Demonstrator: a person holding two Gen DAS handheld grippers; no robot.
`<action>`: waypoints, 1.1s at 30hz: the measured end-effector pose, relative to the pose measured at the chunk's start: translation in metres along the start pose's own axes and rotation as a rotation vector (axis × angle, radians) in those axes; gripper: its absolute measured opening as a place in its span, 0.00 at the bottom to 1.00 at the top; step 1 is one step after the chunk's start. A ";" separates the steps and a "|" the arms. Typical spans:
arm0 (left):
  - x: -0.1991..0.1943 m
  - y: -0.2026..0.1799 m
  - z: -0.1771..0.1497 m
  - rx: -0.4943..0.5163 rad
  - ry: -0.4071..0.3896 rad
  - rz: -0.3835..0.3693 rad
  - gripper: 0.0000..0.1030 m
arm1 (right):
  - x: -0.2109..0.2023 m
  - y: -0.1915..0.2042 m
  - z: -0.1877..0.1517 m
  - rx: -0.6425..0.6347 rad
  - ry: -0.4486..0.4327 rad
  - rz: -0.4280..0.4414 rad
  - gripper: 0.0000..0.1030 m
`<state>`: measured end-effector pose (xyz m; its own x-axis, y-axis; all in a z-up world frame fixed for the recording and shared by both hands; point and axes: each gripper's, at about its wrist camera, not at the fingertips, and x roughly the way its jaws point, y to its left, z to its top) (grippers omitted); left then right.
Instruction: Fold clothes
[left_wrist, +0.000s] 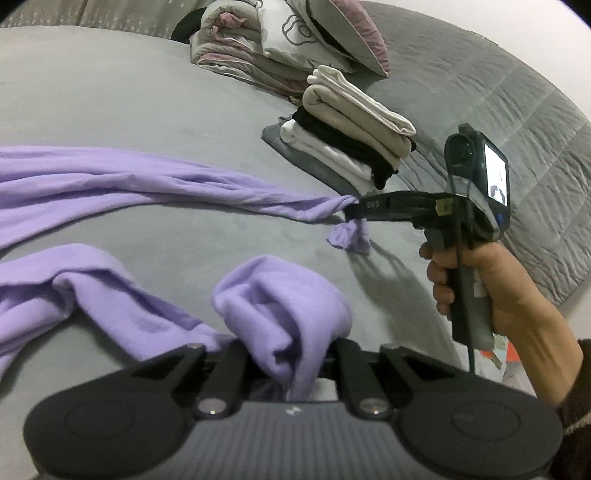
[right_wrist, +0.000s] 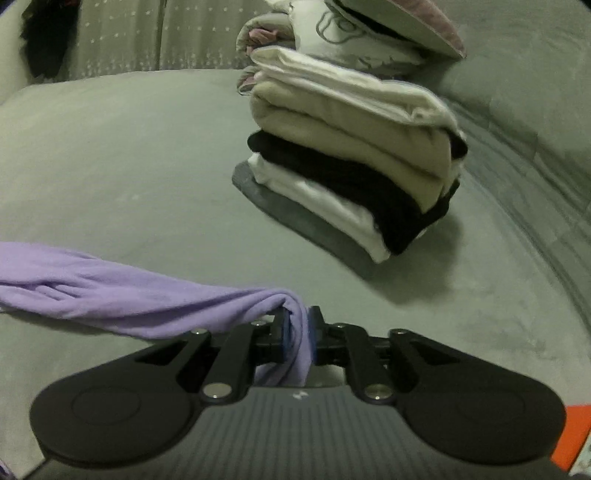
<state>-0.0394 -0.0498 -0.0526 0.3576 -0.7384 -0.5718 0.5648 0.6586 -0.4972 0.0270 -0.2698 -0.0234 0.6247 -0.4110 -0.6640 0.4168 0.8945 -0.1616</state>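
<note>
Grey bed cover (left_wrist: 129, 92) carries the work. Lilac garment (left_wrist: 110, 184) lies stretched and unfolded across it, each end pinched: left gripper (left_wrist: 291, 354) clamps a bunched corner, right gripper (right_wrist: 297, 332) grips a twisted end, lifted slightly. Folding this piece remains. Folded stack (right_wrist: 351, 155) of white, beige and black clothes stands just beyond, near enough to be brushed. Rolled bedding (left_wrist: 229, 40) and pillow (left_wrist: 332, 33), possibly a duvet, sit further back

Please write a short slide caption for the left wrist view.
Both grippers, left and right, pinch a lilac garment on a grey bed beside folded clothes.
</note>
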 end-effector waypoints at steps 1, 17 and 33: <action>0.001 0.000 0.001 -0.004 -0.003 -0.003 0.28 | 0.001 -0.001 -0.001 0.006 0.008 0.006 0.32; -0.034 0.001 0.001 0.064 -0.052 -0.033 0.71 | -0.051 0.022 -0.009 0.057 0.051 0.393 0.58; -0.043 0.011 -0.032 0.103 0.033 0.043 0.77 | -0.051 0.124 -0.031 -0.040 0.244 0.662 0.19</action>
<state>-0.0722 -0.0062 -0.0547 0.3595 -0.7036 -0.6129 0.6235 0.6698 -0.4033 0.0262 -0.1324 -0.0319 0.5706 0.2691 -0.7759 -0.0272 0.9505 0.3096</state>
